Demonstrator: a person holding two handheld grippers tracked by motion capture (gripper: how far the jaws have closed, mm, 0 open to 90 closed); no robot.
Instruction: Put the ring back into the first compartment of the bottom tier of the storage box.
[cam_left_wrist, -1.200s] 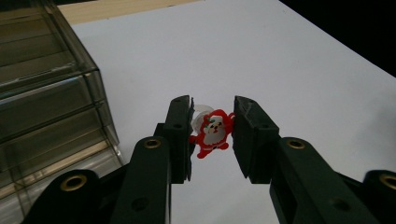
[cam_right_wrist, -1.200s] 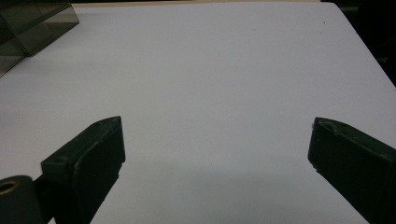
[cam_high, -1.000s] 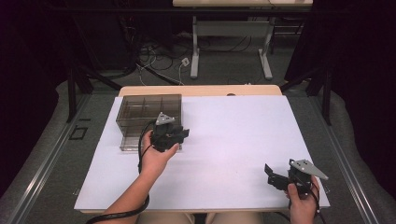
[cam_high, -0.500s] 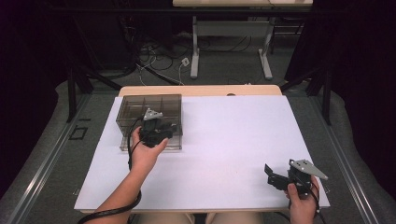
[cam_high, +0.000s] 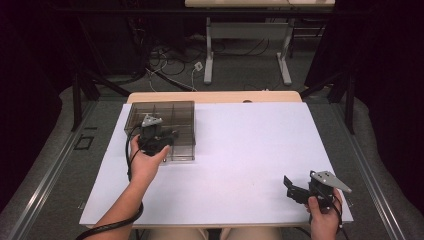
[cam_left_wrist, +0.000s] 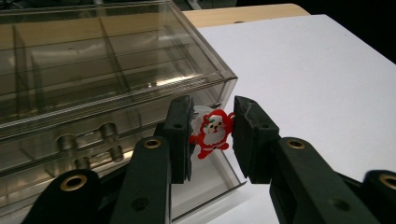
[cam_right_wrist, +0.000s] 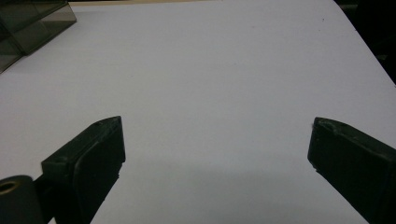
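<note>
— Biggest thing first?
— White table (cam_high: 260, 150), bare across the middle. Smoked clear box (cam_high: 182, 112) at the far left corner, lid down, dividers visible through it.

— Changed in the last second?
— Left gripper (cam_left_wrist: 212, 106). A second ago out over the white sheet, just in front of the box; half a second ago closer in; now right up against the box's front, beside the near corner. Right gripper (cam_right_wrist: 217, 122) unmoved, parked by the near right edge, well apart from the box.

— State of the tools?
— Left: pinching a small red Santa (cam_left_wrist: 212, 133), upright between the pads, one pad flat on a clear backing, the other at the figure's arm. Right: spread wide, holding nothing, plain table between the pads.

— And Santa's place, exactly?
— In the left gripper's grip, off the table, just in front of the box's lower front and above a shallow clear drawer (cam_left_wrist: 212, 184) pulled out below it. Not yet inside.

— Meaning for the job?
— Carry judged nearly done. Likely next: lower over the drawer, then release. Worth watching: the pads close to the box wall, and a thin figure apt to cling to one pad on opening
</note>
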